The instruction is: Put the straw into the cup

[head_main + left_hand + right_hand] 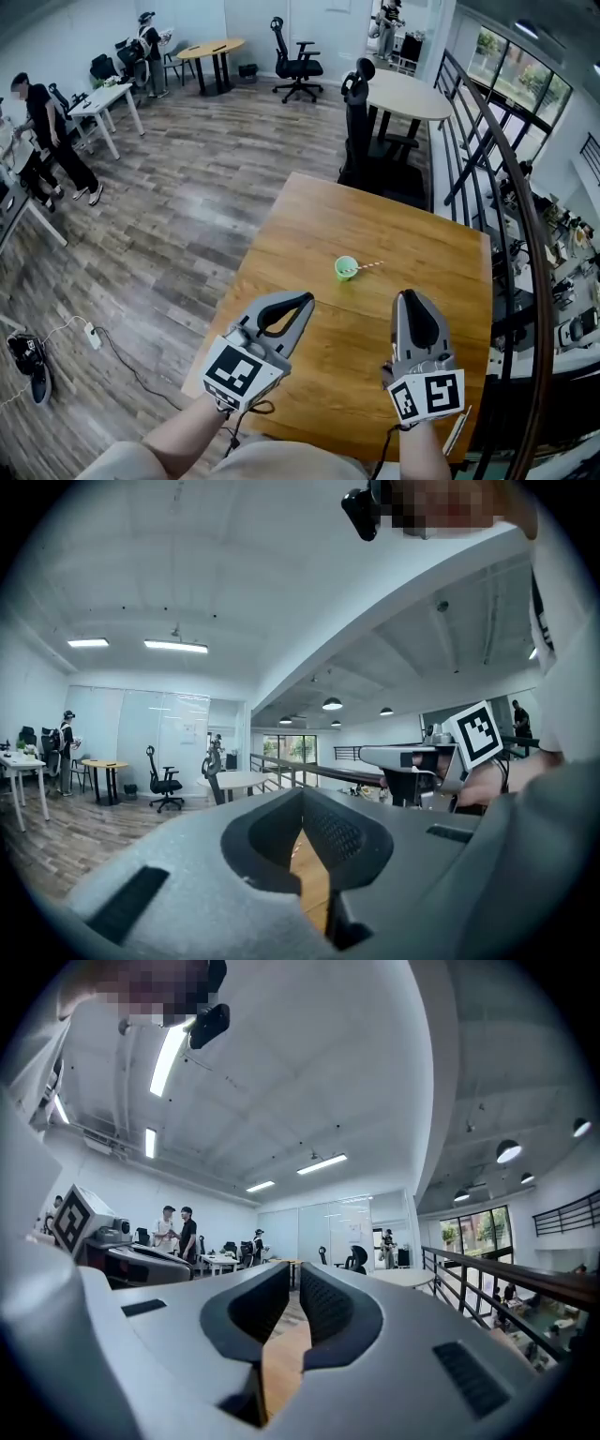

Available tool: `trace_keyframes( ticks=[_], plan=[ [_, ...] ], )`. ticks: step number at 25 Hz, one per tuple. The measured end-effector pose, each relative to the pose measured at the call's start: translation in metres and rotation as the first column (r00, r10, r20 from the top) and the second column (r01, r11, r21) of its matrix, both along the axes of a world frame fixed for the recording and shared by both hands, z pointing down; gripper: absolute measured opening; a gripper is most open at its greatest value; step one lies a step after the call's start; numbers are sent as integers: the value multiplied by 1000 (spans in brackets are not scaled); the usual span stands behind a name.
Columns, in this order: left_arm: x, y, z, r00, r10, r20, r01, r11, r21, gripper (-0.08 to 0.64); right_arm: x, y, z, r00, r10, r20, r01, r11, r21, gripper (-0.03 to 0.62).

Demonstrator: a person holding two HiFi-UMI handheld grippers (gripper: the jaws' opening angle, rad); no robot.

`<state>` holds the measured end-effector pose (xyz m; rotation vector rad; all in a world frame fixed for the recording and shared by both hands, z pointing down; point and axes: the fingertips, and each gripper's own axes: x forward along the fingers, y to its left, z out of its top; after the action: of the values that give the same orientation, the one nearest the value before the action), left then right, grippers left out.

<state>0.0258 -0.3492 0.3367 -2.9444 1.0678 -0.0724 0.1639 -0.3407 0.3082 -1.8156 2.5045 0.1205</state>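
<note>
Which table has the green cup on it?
The wooden table nearest the camera: the green cup, a straw in it, stands near its middle. The round white table behind it shows no cup.

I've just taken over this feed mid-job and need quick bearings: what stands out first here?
A small green cup sits in the middle of the wooden table, with a straw poking out of it to the right. Nearer the camera, the left gripper and right gripper hang side by side short of the cup, both empty. The left's jaws are together and the right's are closing.
</note>
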Motion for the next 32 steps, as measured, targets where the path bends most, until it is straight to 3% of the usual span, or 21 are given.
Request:
trace_keyframes(
  ticks=[9, 16, 24, 32],
  plan=[
    [7, 63, -16, 997, 39, -70, -39, 999, 0, 14, 5, 70, 16, 1000, 8, -16, -9, 996, -93, 37],
    [18, 96, 6, 998, 57, -32, -58, 998, -33, 14, 1, 111, 36, 998, -27, 54, 35, 987, -160, 34],
    [25, 105, 11, 999, 48, -9, -49, 998, -31, 14, -6, 132, 46, 998, -58, 33, 63, 981, -183, 32],
    [25, 107, 18, 999, 47, -3, -47, 998, -49, 14, 1, 133, 51, 997, -47, 65, 60, 978, -201, 28]
  ],
)
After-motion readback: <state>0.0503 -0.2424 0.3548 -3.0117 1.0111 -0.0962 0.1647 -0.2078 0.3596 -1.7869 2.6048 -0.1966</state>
